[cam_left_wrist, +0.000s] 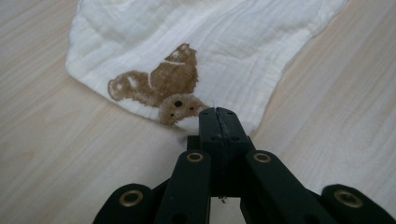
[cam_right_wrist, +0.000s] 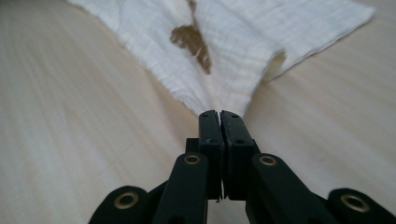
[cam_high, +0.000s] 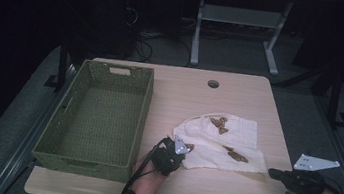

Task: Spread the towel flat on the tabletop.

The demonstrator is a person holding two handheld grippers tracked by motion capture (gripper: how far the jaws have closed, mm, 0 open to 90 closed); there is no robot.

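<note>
A white cloth [cam_high: 225, 139] printed with brown bears lies rumpled on the wooden table [cam_high: 208, 192], right of centre. My left gripper [cam_high: 187, 151] sits at the cloth's near left corner. In the left gripper view, its jaws [cam_left_wrist: 218, 113] are pressed together on the cloth's [cam_left_wrist: 210, 42] edge, just beside a bear print [cam_left_wrist: 163, 88]. My right gripper [cam_high: 272, 173] lies low at the near right corner. In the right gripper view, the cloth [cam_right_wrist: 243, 42] tapers into that gripper's [cam_right_wrist: 219, 115] closed jaws.
A green woven basket [cam_high: 143, 118] stands empty on the table's left half, close to my left hand. A cable hole [cam_high: 213, 84] is at the table's far edge. A white desk frame [cam_high: 196, 40] stands on the floor beyond.
</note>
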